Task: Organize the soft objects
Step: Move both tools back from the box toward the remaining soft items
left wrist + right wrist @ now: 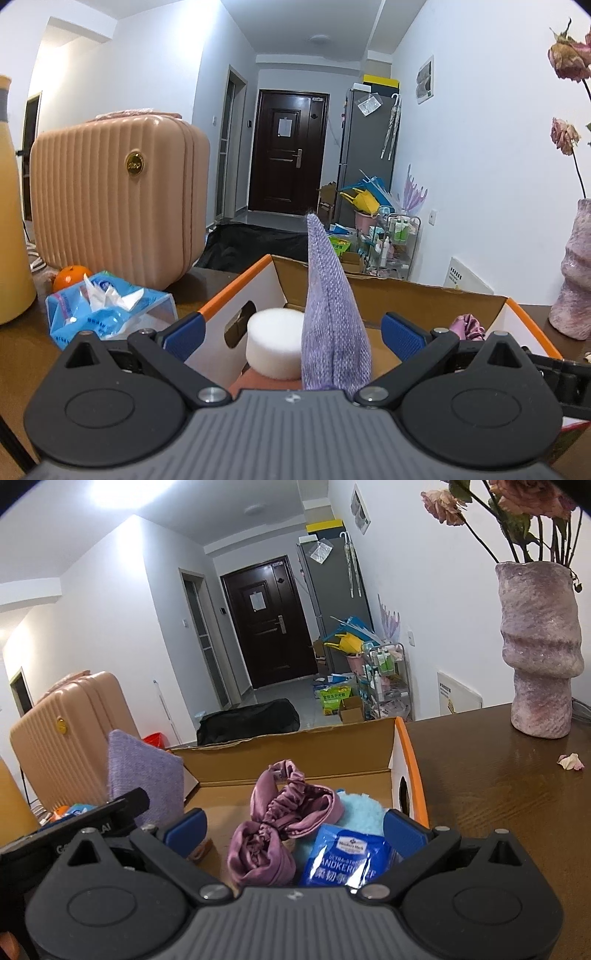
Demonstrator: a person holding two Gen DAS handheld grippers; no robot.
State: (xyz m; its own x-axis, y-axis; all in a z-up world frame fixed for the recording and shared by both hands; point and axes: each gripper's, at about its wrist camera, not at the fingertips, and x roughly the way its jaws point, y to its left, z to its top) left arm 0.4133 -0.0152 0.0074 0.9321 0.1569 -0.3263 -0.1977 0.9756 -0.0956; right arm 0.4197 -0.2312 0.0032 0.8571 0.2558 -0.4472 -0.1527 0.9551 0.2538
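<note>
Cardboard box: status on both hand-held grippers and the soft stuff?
Left hand-held gripper open, right hand-held gripper open, both over cardboard box. Purple cloth, white sponge, satin scrunchie already inside. Nothing blocking.

Both wrist cams sit low and close over the cardboard box, facing the hallway door. Left cam views from the box's left, right cam from its right. Shared: box interior, purple cloth.

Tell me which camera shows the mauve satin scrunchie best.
The right wrist view: the mauve satin scrunchie lies whole in the cardboard box, between the open right gripper fingers. The left wrist view catches only a small piece past the box wall.
</note>
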